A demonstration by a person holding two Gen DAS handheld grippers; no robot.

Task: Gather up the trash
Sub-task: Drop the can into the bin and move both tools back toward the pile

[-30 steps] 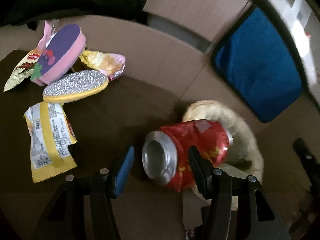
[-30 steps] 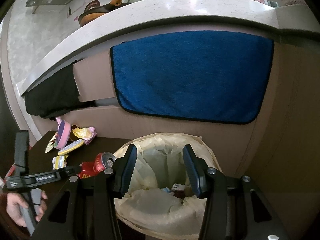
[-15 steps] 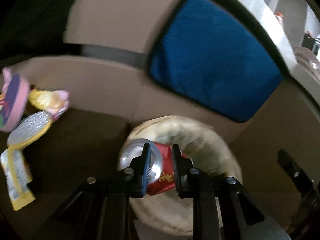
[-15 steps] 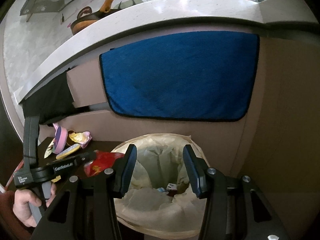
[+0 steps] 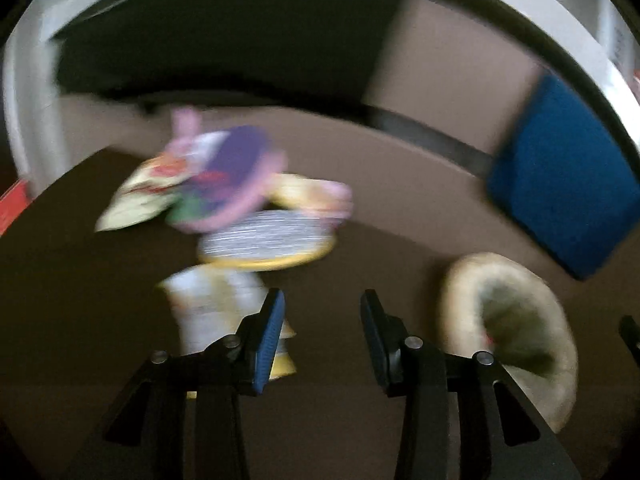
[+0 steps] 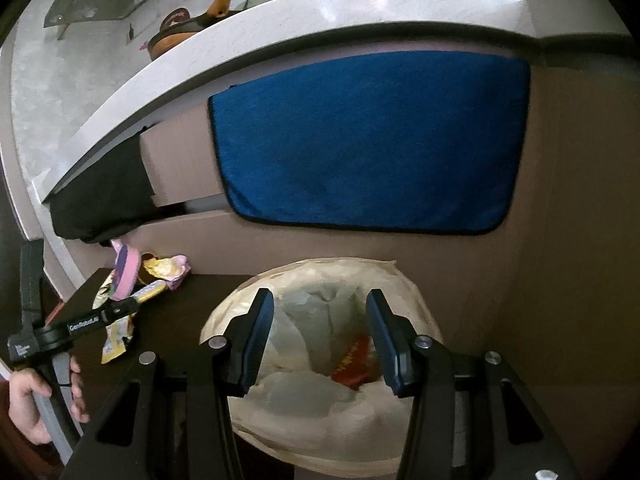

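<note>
The red can (image 6: 354, 362) lies inside the bin with the pale bag (image 6: 320, 280), seen between the fingers of my right gripper (image 6: 320, 340), which hangs open above it. My left gripper (image 5: 322, 328) has nothing between its fingers and its jaws are opening; it hovers over the dark table (image 5: 80, 300). Ahead of it lie a yellow-white wrapper (image 5: 212, 304), a silver-and-yellow scrubber (image 5: 264, 244), a purple-pink sponge (image 5: 236, 172) and more wrappers (image 5: 312, 196). The bin (image 5: 512, 328) is at its right. The left wrist view is blurred by motion.
A blue towel (image 6: 368, 140) hangs on the cabinet front behind the bin. A stone counter (image 6: 240, 32) with a pan runs above. A person's hand (image 6: 36, 408) holds the left gripper's handle at the table's left edge.
The left gripper shut on the red can, carried it over the bin and let it go; the can now lies in the bin. The left gripper has swung back left toward the table. The right gripper held still.
</note>
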